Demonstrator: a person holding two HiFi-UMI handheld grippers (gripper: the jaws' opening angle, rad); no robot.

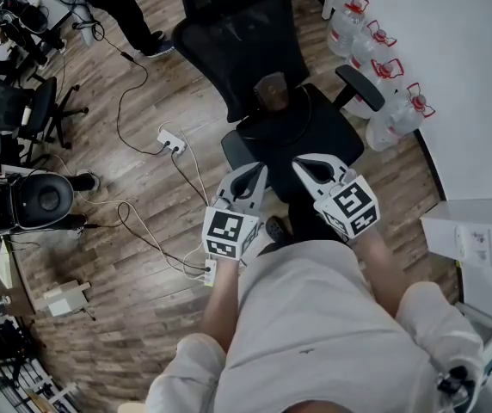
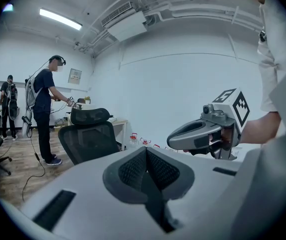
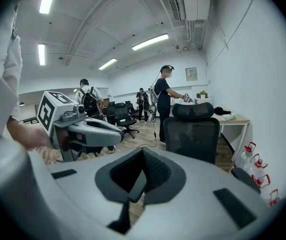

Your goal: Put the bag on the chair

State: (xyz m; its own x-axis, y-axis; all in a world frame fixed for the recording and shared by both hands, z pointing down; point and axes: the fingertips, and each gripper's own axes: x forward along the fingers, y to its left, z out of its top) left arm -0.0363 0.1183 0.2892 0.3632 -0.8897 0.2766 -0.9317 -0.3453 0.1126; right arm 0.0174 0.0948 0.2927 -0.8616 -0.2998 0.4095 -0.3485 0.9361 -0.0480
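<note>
– Upper centre of the head view: black chair [image 1: 229, 54], seat turned toward you. Brown bag [image 1: 272, 91] sits on the seat, back against the foot of the backrest. Can't make out its straps or opening.
– And the claws?
– Your left gripper [image 1: 255, 175] and right gripper [image 1: 304, 167] are side by side at frame centre, over the seat's front edge in the picture. Tips point at the chair and stand apart from each other. Both are well short of the bag, and neither touches it.
– Left one: clenched or released?
– Clenched on nothing. In the left gripper view your dark pads [image 2: 133, 169] press together in a V with nothing between them. The chair's backrest shows at middle left; the bag is not visible from that side.
– Right one?
– Same. In the right gripper view your jaws meet, empty. The chair is straight ahead, and the gripper body hides its seat.
– Surroundings?
– Jugs [image 1: 375, 50] stand in a row along the white wall [image 1: 470, 58], upper right, just beside the chair's armrest [image 1: 358, 80]. A power strip [image 1: 171, 140] lies on the wood floor [image 1: 126, 317] left of the chair, with cables [image 1: 143, 231] trailing toward lower left. A person [image 1: 121, 3] stands at upper left. Spare chairs [image 1: 18, 110] line the left edge. A white box [image 1: 478, 231] sits at the right edge.
</note>
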